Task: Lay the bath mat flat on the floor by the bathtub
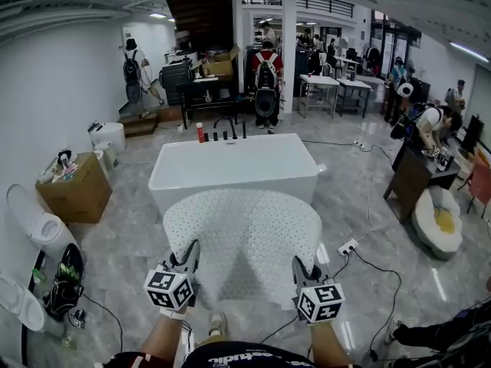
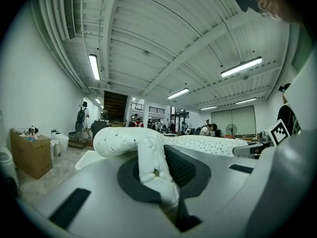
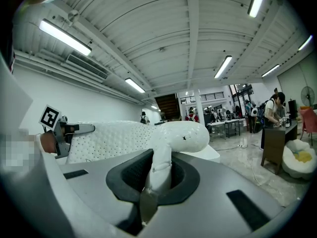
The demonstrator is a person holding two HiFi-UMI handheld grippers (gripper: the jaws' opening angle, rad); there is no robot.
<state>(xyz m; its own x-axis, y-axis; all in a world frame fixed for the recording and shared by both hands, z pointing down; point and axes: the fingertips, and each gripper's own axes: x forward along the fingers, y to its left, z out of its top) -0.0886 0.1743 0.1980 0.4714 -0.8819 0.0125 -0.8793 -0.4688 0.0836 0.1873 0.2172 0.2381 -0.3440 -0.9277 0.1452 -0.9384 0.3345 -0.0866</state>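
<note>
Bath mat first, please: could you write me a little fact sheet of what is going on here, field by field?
Item: white bath mat dotted with holes
Held by: left gripper and right gripper, one at each near corner
Jaws: both shut on the mat's edge
Mat position: near edge lifted, spread ahead toward the bathtub, sagging in the middle
Flat on the floor: not yet
Far edge: cannot tell whether it touches anything
Bathtub: white, straight ahead of the person

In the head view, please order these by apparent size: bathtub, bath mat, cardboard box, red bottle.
1. bathtub and bath mat: look alike; the mat is nearer the camera, so unranked.
2. cardboard box
3. red bottle
</note>
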